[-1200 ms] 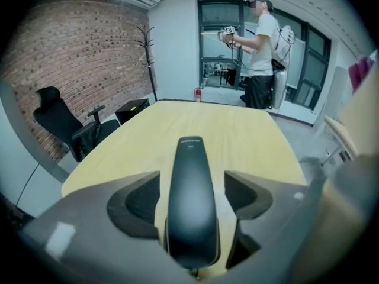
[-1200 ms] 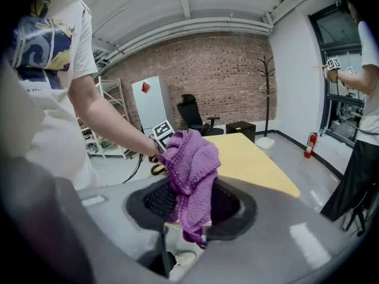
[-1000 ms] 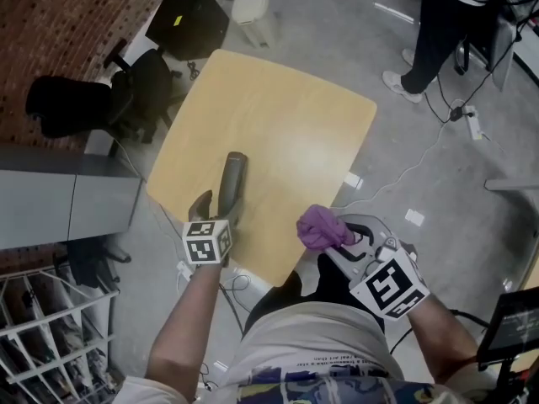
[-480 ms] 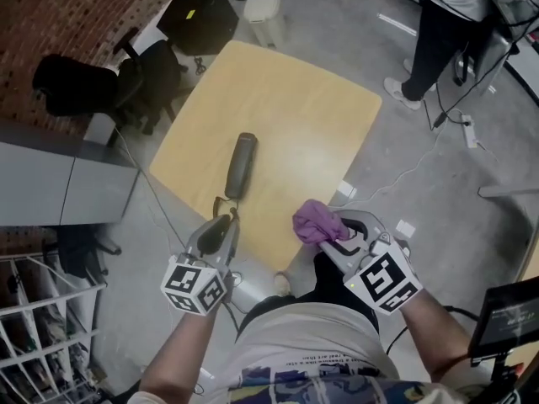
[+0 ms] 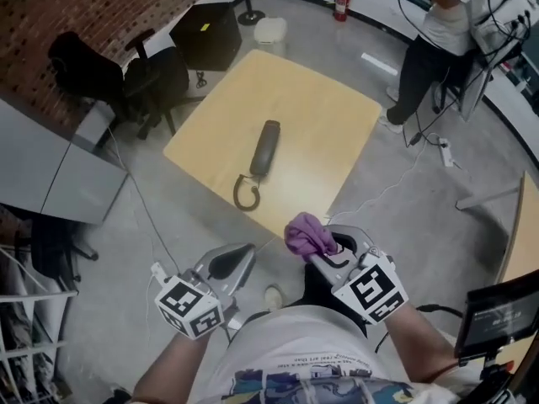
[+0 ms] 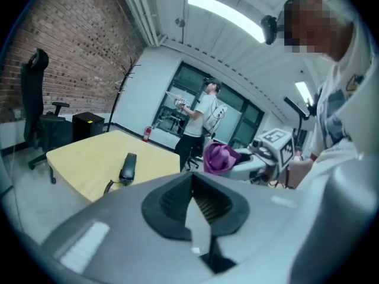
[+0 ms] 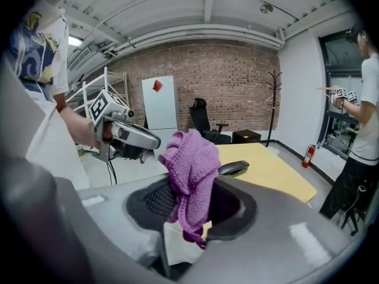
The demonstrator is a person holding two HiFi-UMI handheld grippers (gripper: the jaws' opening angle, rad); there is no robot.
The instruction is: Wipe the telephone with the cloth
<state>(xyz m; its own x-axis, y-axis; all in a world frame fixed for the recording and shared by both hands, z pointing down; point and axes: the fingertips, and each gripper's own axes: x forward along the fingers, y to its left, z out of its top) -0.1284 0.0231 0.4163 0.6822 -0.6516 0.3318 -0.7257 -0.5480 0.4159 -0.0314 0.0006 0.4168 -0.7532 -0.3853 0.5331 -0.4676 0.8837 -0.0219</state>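
Telephone [image 5: 265, 148] lies loose mid-worktop [image 5: 312, 116], well clear of the left tongs [image 5: 229, 263], just closed on nothing, and the right tongs [image 5: 324, 247] pinching a bunched purple cloth [image 5: 307, 234]; an unsteadied wipe could shove it off the edge.

Left gripper [image 6: 195, 215] just closed, apparently empty, telephone [image 6: 128, 165] on table [image 6: 83, 155] beyond

Purple cloth [image 5: 307, 236], dark grey telephone [image 5: 267, 148]
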